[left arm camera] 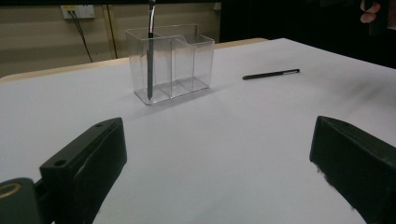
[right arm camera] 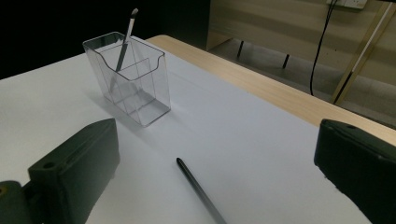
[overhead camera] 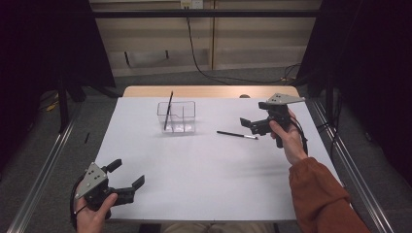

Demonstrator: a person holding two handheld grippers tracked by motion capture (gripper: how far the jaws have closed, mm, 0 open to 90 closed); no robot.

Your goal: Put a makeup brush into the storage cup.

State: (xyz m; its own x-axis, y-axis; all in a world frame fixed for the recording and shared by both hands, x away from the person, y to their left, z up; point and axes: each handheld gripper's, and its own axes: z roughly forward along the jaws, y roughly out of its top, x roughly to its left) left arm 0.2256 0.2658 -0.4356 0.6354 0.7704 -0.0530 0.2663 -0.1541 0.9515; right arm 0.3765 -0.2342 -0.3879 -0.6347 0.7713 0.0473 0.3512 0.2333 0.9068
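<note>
On the matte white table [overhead camera: 194, 170], the right gripper [overhead camera: 253, 125], jaws spread, hovers beside a slim black pen [overhead camera: 237, 134].

White table [overhead camera: 194, 184] with clear organizer [overhead camera: 176, 117] and, seemingly, black pen [overhead camera: 236, 134].

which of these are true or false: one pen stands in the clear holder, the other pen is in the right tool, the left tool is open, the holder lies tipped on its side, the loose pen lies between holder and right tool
1. One pen stands in the clear holder: true.
2. The other pen is in the right tool: false. It lies flat on the table, and the tool's jaws are open, holding nothing.
3. The left tool is open: true.
4. The holder lies tipped on its side: false. It stands upright.
5. The loose pen lies between holder and right tool: true.
</note>
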